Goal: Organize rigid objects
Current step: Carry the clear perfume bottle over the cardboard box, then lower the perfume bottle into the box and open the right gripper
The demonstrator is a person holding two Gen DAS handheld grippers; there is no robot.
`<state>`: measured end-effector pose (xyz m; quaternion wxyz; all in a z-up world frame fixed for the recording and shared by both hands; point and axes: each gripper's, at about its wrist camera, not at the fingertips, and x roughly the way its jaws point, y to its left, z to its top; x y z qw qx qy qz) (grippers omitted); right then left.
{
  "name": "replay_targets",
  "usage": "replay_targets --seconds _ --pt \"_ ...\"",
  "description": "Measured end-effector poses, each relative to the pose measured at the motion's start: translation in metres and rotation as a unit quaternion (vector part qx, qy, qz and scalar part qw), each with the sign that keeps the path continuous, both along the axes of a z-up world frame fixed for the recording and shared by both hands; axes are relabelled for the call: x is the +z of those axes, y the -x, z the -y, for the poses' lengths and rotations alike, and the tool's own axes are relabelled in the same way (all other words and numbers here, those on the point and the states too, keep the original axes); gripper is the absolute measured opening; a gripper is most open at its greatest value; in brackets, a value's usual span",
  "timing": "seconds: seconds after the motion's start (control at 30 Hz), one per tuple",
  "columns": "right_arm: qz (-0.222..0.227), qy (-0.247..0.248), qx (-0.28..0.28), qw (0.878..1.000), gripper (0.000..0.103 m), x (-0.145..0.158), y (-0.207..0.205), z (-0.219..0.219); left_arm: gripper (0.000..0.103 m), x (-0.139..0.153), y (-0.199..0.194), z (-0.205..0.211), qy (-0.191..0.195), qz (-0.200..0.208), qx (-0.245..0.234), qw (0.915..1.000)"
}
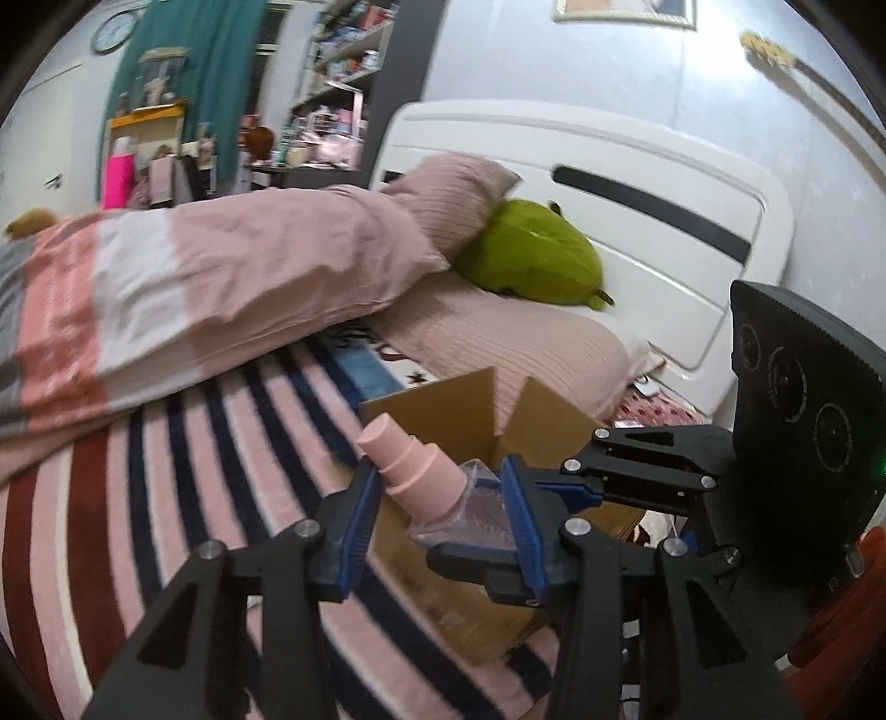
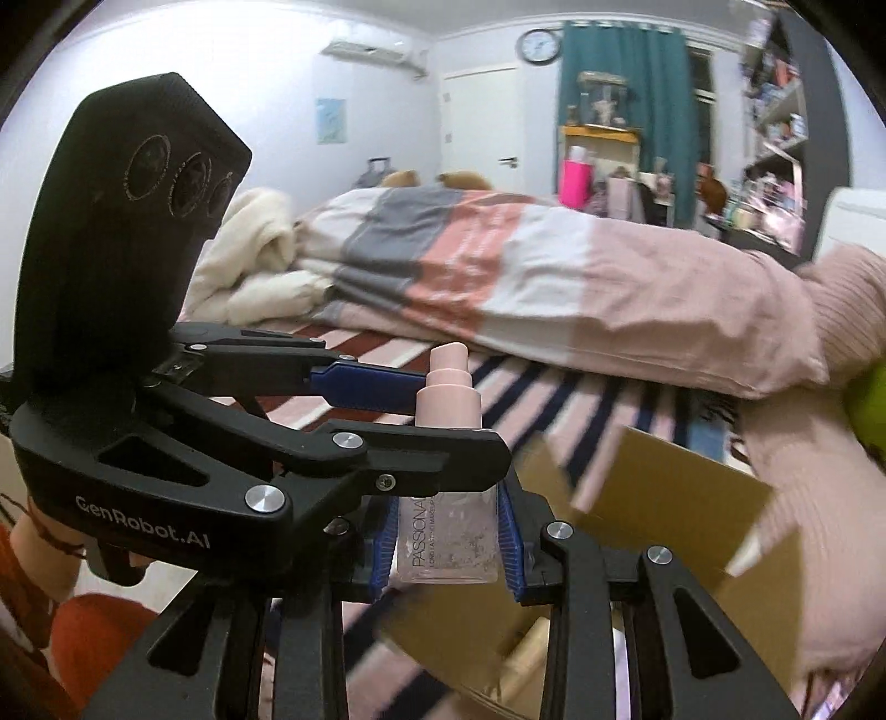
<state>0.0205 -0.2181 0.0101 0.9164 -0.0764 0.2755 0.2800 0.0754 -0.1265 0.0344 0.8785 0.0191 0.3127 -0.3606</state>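
A white padded headboard [image 1: 637, 221] stands against a pale wall [image 1: 554, 66]. On the bed lie a pink, white and grey striped duvet [image 2: 498, 266], ribbed pink pillows [image 1: 459, 194] and a green plush cushion [image 1: 531, 255]. A teal curtain [image 2: 626, 83], round wall clock [image 2: 540, 45], white door [image 2: 487, 127] and cluttered shelves [image 1: 343, 50] stand beyond.

Two grippers met at one bottle

The right gripper [image 2: 447, 526] was level and reached forward, its blue pads [image 2: 383, 534] clamped on the lower body of the bottle [image 2: 454, 545]. The left gripper [image 1: 437, 498] came in crosswise from the left, its fingers straddling the bottle's upper part, spread wider than it. A bare wrist showed behind it.
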Motion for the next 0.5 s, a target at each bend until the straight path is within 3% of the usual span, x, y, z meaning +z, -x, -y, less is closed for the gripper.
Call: replay_targets --seconds 0.2,0.4,0.47,0.5 --pt "-0.013 -0.003 -0.045 0.999 0.027 -0.008 -0.005 0.048 0.041 -0.008 -0.016 0.051 -0.026 -0.024 -0.036 0.9987" --pt "-0.031 -0.002 -0.067 0.997 0.027 -0.020 -0.010 0.072 0.042 -0.017 -0.022 0.076 -0.049 -0.039 -0.051 0.9967" --pt "-0.035 0.001 -0.071 0.997 0.027 -0.022 -0.010 0.077 0.056 -0.018 -0.022 0.079 -0.059 -0.038 -0.052 0.9962" --pt "-0.041 0.005 -0.075 0.996 0.027 -0.024 -0.012 0.077 0.072 -0.018 -0.022 0.080 -0.059 -0.036 -0.052 0.9963"
